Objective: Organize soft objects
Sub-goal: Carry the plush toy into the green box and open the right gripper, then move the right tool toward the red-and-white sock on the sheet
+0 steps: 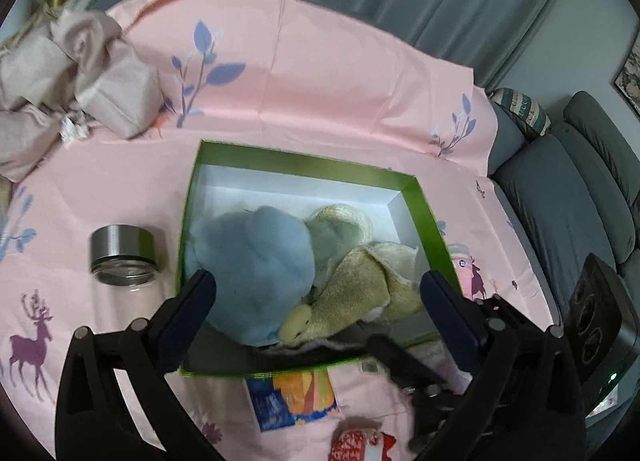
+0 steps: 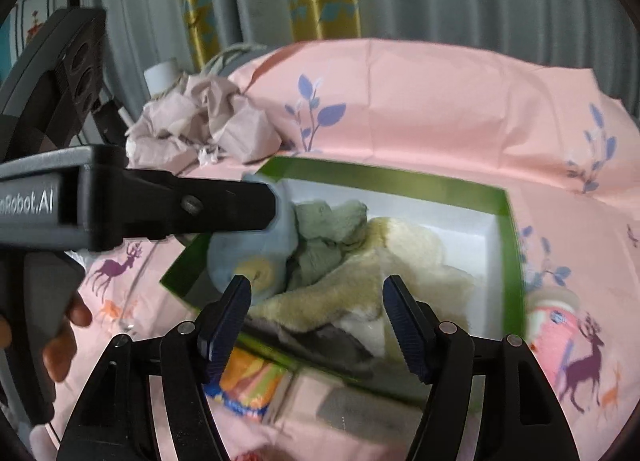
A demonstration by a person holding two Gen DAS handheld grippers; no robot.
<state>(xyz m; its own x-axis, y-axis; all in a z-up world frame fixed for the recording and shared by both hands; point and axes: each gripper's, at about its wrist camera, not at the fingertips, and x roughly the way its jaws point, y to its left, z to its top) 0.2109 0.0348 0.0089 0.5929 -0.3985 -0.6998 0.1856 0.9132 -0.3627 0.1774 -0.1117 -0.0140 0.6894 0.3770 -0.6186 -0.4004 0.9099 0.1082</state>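
Observation:
A green box (image 1: 304, 163) with a white inside sits on the pink cloth and holds soft toys: a blue plush (image 1: 252, 261), a grey-green plush (image 1: 336, 237) and a tan plush (image 1: 360, 289). My left gripper (image 1: 316, 289) is open, its fingers spread wide just above the toys, holding nothing. In the right wrist view the same box (image 2: 508, 221) holds the blue plush (image 2: 256, 257), the grey-green plush (image 2: 320, 237) and the tan plush (image 2: 344, 293). My right gripper (image 2: 316, 293) is open and empty over the box's near side. The left gripper's body (image 2: 160, 205) reaches over the box from the left.
A glass jar with a steel lid (image 1: 122, 257) lies left of the box. Crumpled beige cloth (image 1: 72, 73) sits at the far left. A colourful packet (image 1: 292, 397) and a red-white packet (image 1: 360, 441) lie in front. A pink bottle (image 2: 556, 321) lies right of the box. A grey sofa (image 1: 568, 201) stands to the right.

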